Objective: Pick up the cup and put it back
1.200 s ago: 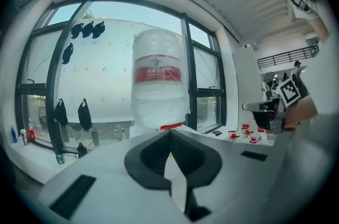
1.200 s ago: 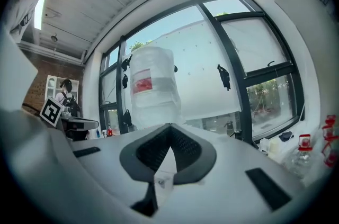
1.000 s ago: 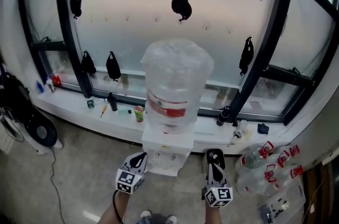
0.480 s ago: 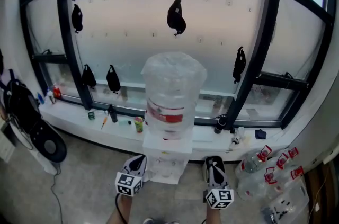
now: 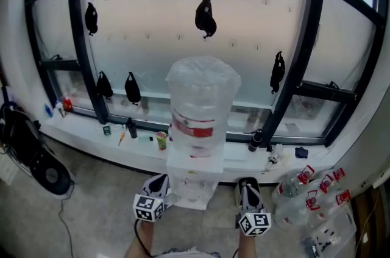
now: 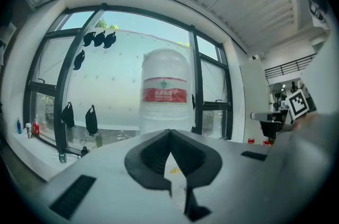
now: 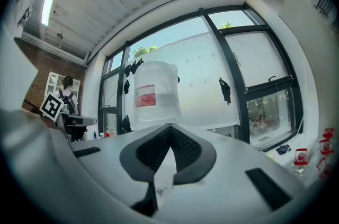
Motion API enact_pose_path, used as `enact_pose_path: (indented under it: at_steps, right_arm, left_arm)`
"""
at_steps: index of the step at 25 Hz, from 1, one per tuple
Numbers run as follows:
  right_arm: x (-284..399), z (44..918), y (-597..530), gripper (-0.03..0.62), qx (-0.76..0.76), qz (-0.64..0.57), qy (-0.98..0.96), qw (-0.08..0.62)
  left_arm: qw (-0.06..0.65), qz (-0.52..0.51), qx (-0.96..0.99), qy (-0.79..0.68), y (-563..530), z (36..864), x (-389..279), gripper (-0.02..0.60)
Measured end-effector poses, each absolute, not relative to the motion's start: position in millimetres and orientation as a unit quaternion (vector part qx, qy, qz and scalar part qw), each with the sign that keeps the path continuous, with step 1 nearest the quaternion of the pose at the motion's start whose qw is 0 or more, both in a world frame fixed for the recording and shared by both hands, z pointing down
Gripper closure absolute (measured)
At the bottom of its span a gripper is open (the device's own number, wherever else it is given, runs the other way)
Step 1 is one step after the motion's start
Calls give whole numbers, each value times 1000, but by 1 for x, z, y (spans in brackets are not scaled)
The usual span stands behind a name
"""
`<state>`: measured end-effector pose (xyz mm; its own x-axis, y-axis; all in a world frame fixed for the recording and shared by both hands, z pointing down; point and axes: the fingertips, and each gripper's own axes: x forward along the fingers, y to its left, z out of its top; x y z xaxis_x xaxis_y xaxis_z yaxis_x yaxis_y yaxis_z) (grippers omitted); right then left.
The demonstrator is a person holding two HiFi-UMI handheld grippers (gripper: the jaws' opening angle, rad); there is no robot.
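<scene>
Left gripper (image 5: 162,182): jaws are touching, holding nothing.
Right gripper (image 5: 245,183): jaws are touching, holding nothing.
Water dispenser (image 5: 190,172): standing ahead, carrying 1 bottle (image 5: 203,98).

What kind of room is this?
Probably a corner of an office or workshop, by a big window. There's a water cooler with a big bottle on top, spare bottles on the floor, and small bits on the sill.

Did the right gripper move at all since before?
No. The right gripper sits just right of the dispenser, level with its base, the same as a second ago.
</scene>
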<state>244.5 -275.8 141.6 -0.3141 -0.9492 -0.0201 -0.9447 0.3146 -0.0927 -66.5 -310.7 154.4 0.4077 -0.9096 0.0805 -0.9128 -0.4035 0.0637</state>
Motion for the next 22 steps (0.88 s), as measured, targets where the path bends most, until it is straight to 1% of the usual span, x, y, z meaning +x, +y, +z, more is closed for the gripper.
enact_pose_path:
  at_steps: [22]
  right_arm:
    - [251,145,-270,579,-590,-41,805,31]
  left_arm:
    - [51,22,842,-536,-311,156,-58,557]
